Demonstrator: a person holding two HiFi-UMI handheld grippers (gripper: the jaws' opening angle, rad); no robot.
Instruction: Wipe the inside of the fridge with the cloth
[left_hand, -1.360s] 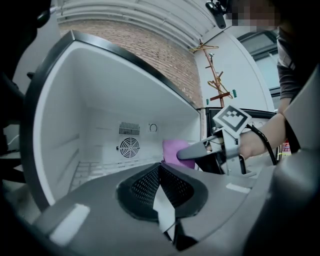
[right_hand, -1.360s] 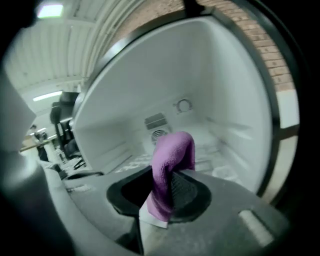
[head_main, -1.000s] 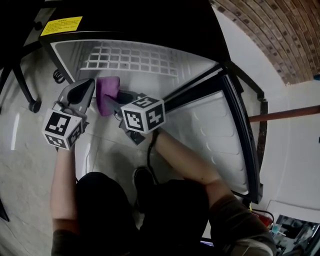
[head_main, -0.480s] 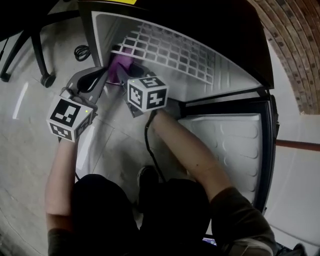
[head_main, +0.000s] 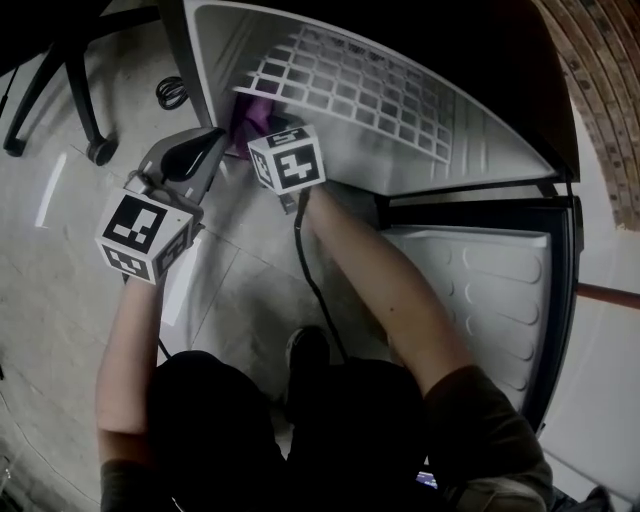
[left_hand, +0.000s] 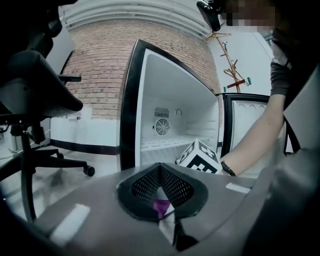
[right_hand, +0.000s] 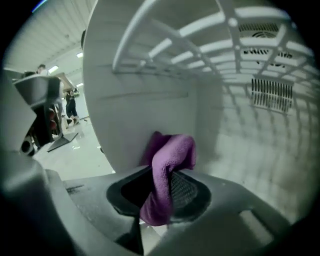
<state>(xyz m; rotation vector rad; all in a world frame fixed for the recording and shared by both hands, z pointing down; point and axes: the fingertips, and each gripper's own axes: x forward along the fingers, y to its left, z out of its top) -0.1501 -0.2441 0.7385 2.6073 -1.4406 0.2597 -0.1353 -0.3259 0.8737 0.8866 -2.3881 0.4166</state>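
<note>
The purple cloth (right_hand: 170, 160) is bunched between the jaws of my right gripper (right_hand: 161, 194), which is shut on it. The cloth presses against the white left inner wall (right_hand: 150, 95) of the fridge, just under the wire shelf (right_hand: 200, 35). In the head view the cloth (head_main: 250, 118) shows at the fridge's left edge, ahead of the right gripper's marker cube (head_main: 290, 160). My left gripper (head_main: 205, 148) hovers outside the fridge, just left of the right one, with its jaws shut and nothing held. From the left gripper (left_hand: 161, 180) view, the open fridge (left_hand: 175, 125) stands ahead.
The fridge door (head_main: 480, 290) stands open at the right. A wire shelf (head_main: 350, 85) spans the fridge. An office chair (head_main: 60, 90) and a coiled cable (head_main: 172, 93) sit on the tiled floor to the left. The person's legs fill the bottom of the head view.
My right gripper has pushed farther into the fridge with the cloth, toward the left wall under the shelf. The left gripper has stayed beside it.
</note>
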